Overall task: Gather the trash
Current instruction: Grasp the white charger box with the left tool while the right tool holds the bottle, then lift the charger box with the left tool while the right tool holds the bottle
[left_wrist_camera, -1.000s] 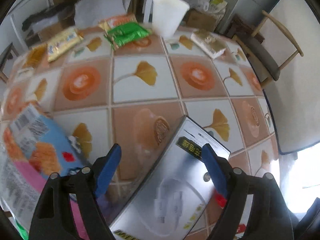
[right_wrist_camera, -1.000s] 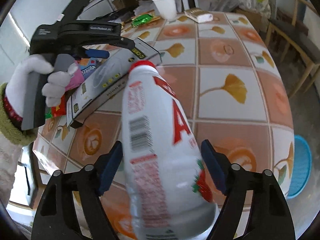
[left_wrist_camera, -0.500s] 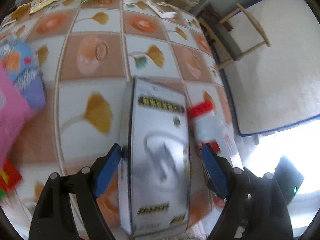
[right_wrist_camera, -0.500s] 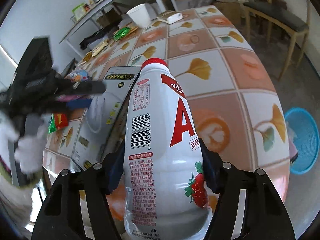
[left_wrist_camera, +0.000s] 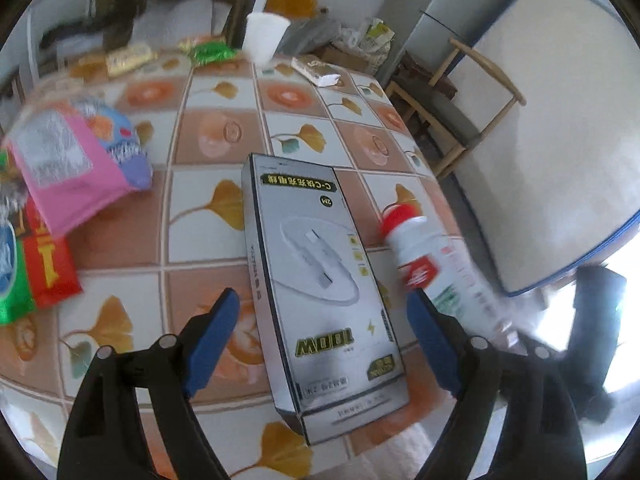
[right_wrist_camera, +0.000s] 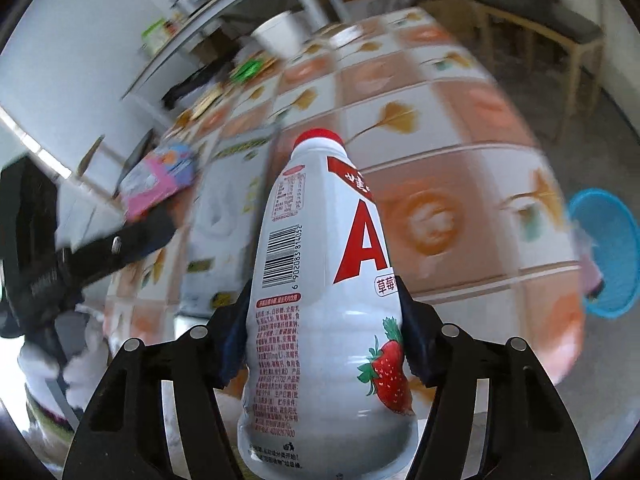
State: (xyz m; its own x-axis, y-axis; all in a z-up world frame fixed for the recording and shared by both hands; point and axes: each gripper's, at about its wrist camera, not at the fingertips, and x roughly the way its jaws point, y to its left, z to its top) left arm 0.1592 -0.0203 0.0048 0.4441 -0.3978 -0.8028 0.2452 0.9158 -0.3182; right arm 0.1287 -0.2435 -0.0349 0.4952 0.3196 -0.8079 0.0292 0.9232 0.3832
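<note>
left tool (left_wrist_camera: 324,324): jaws wide and just opening further, straddling a silver cable box (left_wrist_camera: 320,296) that lies flat on the tiled worktop (left_wrist_camera: 208,140); blue pads clear of both its long sides. right tool (right_wrist_camera: 322,340): jaws just closing, pads pressed on the lower body of a white strawberry drink bottle (right_wrist_camera: 324,280) with red cap, held just right of the box. snack packets (left_wrist_camera: 72,168) lie at the worktop's left; a blue basket (right_wrist_camera: 608,252) stands on the floor.
</note>
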